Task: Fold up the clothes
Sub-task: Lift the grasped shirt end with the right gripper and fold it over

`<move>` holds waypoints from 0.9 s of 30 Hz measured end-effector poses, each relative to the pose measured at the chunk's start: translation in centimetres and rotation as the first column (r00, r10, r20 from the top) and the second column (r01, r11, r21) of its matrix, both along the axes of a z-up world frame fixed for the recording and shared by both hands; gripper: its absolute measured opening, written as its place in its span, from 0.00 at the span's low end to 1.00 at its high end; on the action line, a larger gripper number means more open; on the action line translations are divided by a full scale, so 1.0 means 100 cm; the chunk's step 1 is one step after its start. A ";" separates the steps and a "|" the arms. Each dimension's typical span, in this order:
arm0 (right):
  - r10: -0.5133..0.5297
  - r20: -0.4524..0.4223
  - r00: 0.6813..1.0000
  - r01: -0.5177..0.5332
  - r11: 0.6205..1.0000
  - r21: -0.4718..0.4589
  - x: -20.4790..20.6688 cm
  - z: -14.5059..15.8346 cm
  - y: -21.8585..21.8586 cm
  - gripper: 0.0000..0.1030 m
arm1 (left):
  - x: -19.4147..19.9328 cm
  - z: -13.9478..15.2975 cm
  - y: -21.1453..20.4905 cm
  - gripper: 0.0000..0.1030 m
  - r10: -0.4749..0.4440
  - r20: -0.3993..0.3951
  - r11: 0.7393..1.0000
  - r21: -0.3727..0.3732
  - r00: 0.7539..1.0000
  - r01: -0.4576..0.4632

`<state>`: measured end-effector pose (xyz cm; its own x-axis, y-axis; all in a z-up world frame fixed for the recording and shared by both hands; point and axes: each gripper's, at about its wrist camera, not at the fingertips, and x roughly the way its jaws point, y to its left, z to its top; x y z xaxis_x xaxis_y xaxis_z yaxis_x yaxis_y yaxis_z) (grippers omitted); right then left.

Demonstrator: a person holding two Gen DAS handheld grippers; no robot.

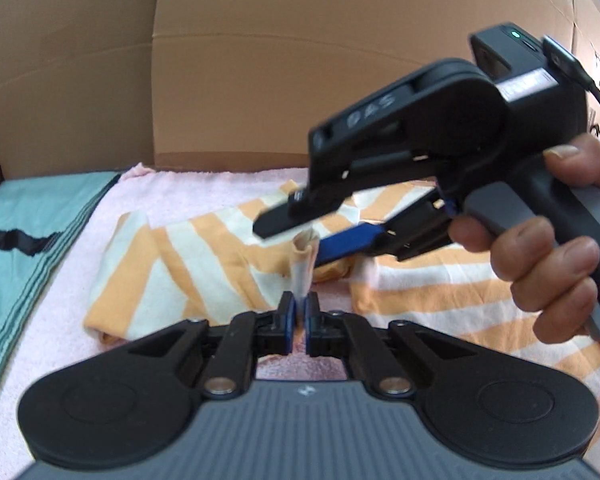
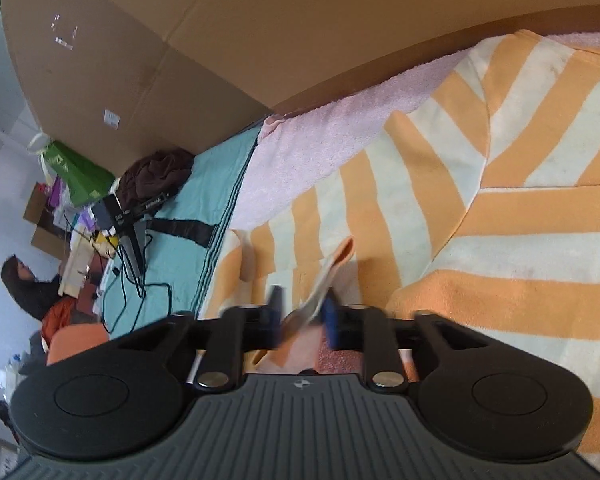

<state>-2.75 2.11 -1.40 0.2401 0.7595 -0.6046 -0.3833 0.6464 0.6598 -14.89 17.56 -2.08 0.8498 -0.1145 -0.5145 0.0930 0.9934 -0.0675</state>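
An orange-and-white striped shirt [image 1: 204, 264] [image 2: 500, 220] lies spread on a pink towel [image 1: 204, 196]. At the bottom of the left wrist view, my left gripper [image 1: 300, 306] is shut on a narrow pinch of the shirt's fabric [image 1: 302, 268], which stands up from its pads. A hand [image 1: 560, 248] holds my right gripper [image 1: 290, 246] over the shirt from the right. Its black and blue fingers stand apart on either side of that pinch's tip. In the right wrist view the right gripper [image 2: 304, 312] is blurred, jaws apart, with the fabric strip [image 2: 332, 268] between them.
A tall cardboard wall [image 1: 260, 60] closes off the back. A teal cloth [image 1: 28, 240] with a black strap lies left of the towel. Beyond it are a brown garment [image 2: 156, 176], cables [image 2: 132, 280], a green bag and a seated person [image 2: 24, 284].
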 end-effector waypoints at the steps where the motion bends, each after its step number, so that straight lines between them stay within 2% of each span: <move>1: -0.002 0.023 1.000 0.002 1.000 -0.011 -0.003 0.002 -0.001 0.07 | 0.000 0.000 -0.002 0.04 0.000 -0.001 1.000 0.010 1.000 0.000; 3: -0.015 0.062 0.998 0.016 1.000 -0.018 -0.006 0.008 -0.005 0.07 | -0.006 0.003 0.001 0.18 0.000 0.004 1.000 0.003 1.000 0.000; 4: -0.025 0.080 0.996 0.026 1.000 -0.014 -0.006 0.011 -0.007 0.07 | -0.011 0.005 0.004 0.35 -0.011 0.007 1.000 -0.013 1.000 0.011; 5: -0.027 0.112 0.993 0.026 1.000 0.007 -0.005 0.016 -0.009 0.07 | -0.018 0.006 0.007 0.45 -0.027 0.009 0.999 -0.035 1.000 0.027; 6: -0.030 0.141 0.990 0.026 0.999 0.029 -0.004 0.022 -0.011 0.07 | -0.024 0.008 0.010 0.45 -0.046 0.007 0.998 -0.042 0.999 0.046; 9: -0.026 0.149 0.988 -0.001 0.984 0.177 0.002 0.042 -0.016 0.07 | -0.039 0.010 0.014 0.43 -0.094 -0.004 0.994 -0.050 0.996 0.094; 10: -0.019 0.152 0.988 -0.015 0.975 0.220 0.003 0.049 -0.015 0.07 | -0.035 0.011 0.014 0.43 -0.063 -0.004 0.997 -0.041 0.998 0.063; 12: -0.012 0.165 0.986 -0.034 0.962 0.272 0.001 0.064 -0.016 0.07 | -0.022 0.012 0.014 0.44 0.033 0.001 0.999 -0.004 0.999 -0.033; 13: -0.011 0.174 0.985 -0.042 0.954 0.297 0.000 0.071 -0.016 0.07 | -0.014 0.013 0.014 0.44 0.121 0.008 0.992 0.030 0.993 -0.121; 14: -0.029 0.203 0.979 -0.035 0.951 0.306 -0.004 0.078 -0.021 0.07 | -0.007 0.014 0.017 0.40 0.238 0.023 0.968 0.076 0.971 -0.239; 15: -0.047 0.232 0.972 -0.029 0.949 0.315 -0.007 0.085 -0.026 0.07 | -0.002 0.015 0.021 0.40 0.327 0.042 0.939 0.099 0.944 -0.330; 16: -0.066 0.261 0.963 -0.023 0.946 0.324 -0.011 0.092 -0.031 0.07 | -0.002 0.016 0.026 0.40 0.347 0.044 0.933 0.085 0.937 -0.350; 19: -0.129 0.342 0.931 0.005 0.940 0.341 -0.019 0.104 -0.049 0.07 | -0.007 0.016 0.036 0.40 0.310 0.023 0.951 0.001 0.950 -0.310; 21: -0.130 0.343 0.930 0.002 0.937 0.350 -0.015 0.103 -0.053 0.07 | -0.014 0.014 0.037 0.42 0.248 0.006 0.967 -0.054 0.969 -0.248; 23: -0.134 0.325 0.936 0.010 0.934 0.358 -0.010 0.098 -0.054 0.07 | -0.017 0.012 0.033 0.49 0.268 0.010 0.963 -0.030 0.963 -0.268; 26: -0.137 0.294 0.946 0.016 0.925 0.380 -0.006 0.093 -0.057 0.07 | 0.006 0.003 0.030 0.52 0.337 -0.059 0.941 0.061 0.940 -0.334; 27: -0.134 0.284 0.949 0.013 0.920 0.391 -0.005 0.093 -0.058 0.07 | 0.014 0.000 0.030 0.52 0.343 -0.090 0.939 0.058 0.935 -0.339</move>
